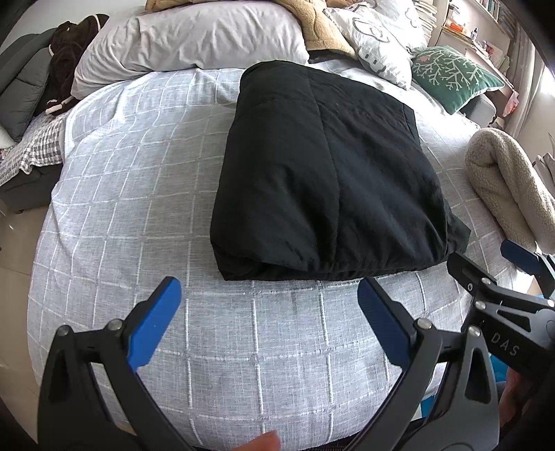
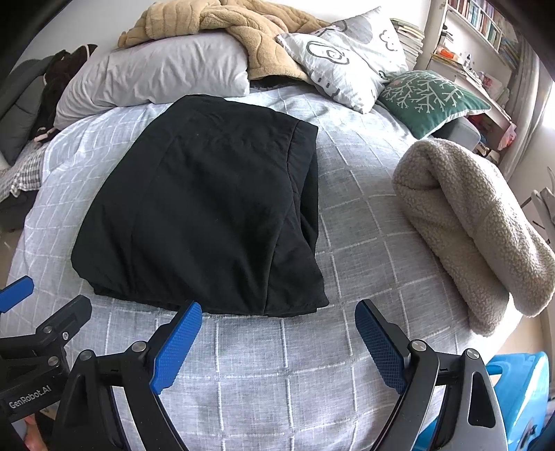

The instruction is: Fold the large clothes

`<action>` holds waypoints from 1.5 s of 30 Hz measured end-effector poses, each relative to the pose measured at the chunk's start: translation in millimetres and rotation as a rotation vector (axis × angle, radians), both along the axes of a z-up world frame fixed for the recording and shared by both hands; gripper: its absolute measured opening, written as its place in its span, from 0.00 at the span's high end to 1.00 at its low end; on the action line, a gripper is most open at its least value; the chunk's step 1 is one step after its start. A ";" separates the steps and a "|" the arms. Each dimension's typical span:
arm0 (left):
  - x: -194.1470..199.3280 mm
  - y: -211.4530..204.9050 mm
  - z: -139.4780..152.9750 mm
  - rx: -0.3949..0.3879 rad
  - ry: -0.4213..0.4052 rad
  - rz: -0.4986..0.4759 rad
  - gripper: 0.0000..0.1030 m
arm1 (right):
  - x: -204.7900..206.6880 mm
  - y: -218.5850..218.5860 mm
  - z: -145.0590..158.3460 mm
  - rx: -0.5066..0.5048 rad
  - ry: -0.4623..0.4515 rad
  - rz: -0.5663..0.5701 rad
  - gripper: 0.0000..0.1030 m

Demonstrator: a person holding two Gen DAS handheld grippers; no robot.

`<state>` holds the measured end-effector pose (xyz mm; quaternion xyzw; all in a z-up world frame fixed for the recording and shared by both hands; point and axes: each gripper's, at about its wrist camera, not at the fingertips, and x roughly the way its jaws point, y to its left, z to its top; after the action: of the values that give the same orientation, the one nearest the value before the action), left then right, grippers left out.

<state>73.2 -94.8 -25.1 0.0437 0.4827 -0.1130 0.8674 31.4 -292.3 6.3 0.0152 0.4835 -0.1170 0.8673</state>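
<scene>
A black garment (image 1: pixel 322 180) lies folded into a thick rectangle on the grey checked bedspread (image 1: pixel 138 208); it also shows in the right wrist view (image 2: pixel 208 215). My left gripper (image 1: pixel 269 295) is open and empty, just short of the garment's near edge. My right gripper (image 2: pixel 277 319) is open and empty, close to the garment's near right corner. The right gripper also appears at the right edge of the left wrist view (image 1: pixel 485 267).
A folded beige fleece (image 2: pixel 478 222) lies at the bed's right edge. Pillows (image 2: pixel 156 73), a tan blanket (image 2: pixel 242 31) and a green cushion (image 2: pixel 430 97) sit at the head. Dark clothes (image 1: pixel 66 59) lie far left. A blue stool (image 2: pixel 520 388) stands beside the bed.
</scene>
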 end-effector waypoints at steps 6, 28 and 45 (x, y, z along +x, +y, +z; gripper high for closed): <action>-0.6 -0.7 0.1 0.001 -0.001 0.002 0.02 | -0.5 0.4 -1.1 0.003 0.003 0.000 0.11; -0.6 1.7 1.7 -0.005 0.004 0.006 0.02 | -2.2 0.2 -4.2 0.010 0.012 0.000 0.11; -0.2 2.3 -0.2 -0.001 0.005 0.018 0.02 | -2.1 -0.1 -6.2 0.013 0.017 0.002 0.11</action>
<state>73.0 -92.5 -25.3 0.0388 0.4850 -0.1053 0.8673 29.3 -292.4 0.1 0.0191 0.4916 -0.1130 0.8632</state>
